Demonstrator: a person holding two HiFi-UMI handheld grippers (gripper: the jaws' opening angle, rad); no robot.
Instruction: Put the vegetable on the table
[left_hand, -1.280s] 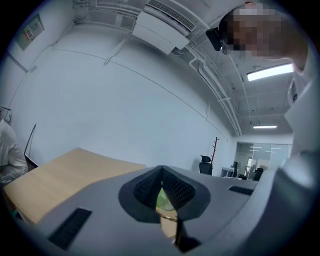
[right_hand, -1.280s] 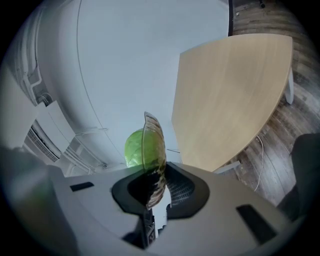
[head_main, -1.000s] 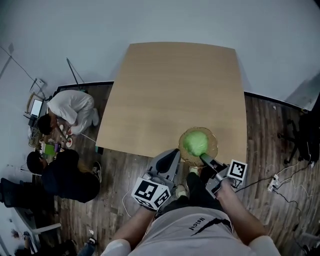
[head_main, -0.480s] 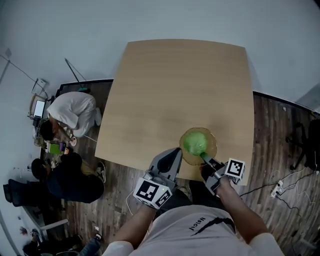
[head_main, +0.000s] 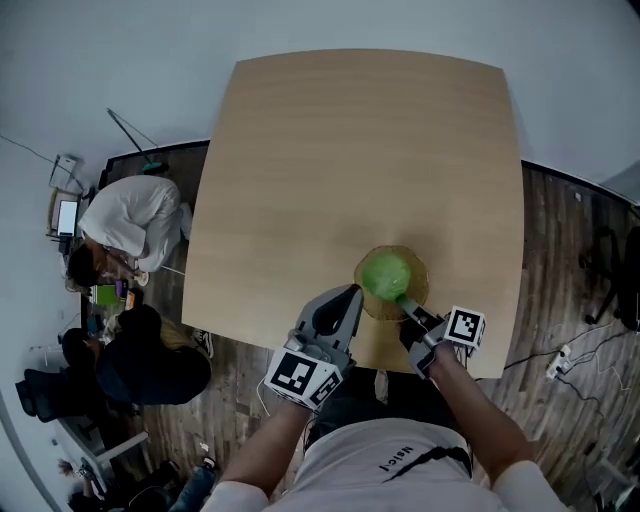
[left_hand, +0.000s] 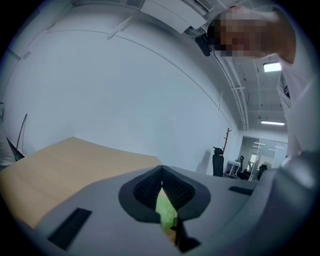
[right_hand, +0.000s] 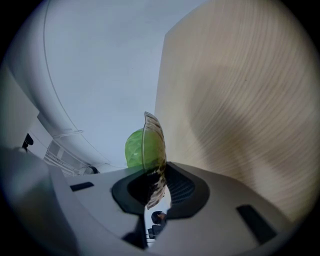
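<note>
A round green cabbage (head_main: 385, 273) lies in a clear amber-tinted glass bowl (head_main: 414, 290) over the near right part of the wooden table (head_main: 350, 150). My right gripper (head_main: 405, 305) is shut on the bowl's near rim. In the right gripper view the rim (right_hand: 152, 145) runs between the jaws of the right gripper (right_hand: 155, 182), with the cabbage (right_hand: 132, 149) behind it. Whether the bowl rests on the tabletop I cannot tell. My left gripper (head_main: 340, 300) is just left of the bowl, shut and holding nothing. In the left gripper view its tips (left_hand: 161, 175) meet, and a strip of the cabbage (left_hand: 166, 215) shows behind them.
Two people crouch on the wooden floor left of the table, one in white (head_main: 130, 220) and one in dark clothes (head_main: 140, 355), among small items. Cables and a power strip (head_main: 557, 362) lie on the floor to the right. A dark chair (head_main: 612, 275) stands at the right edge.
My right gripper has carried the bowl with the cabbage from the table's near edge a little further in over the top. The left gripper has moved forward beside it.
</note>
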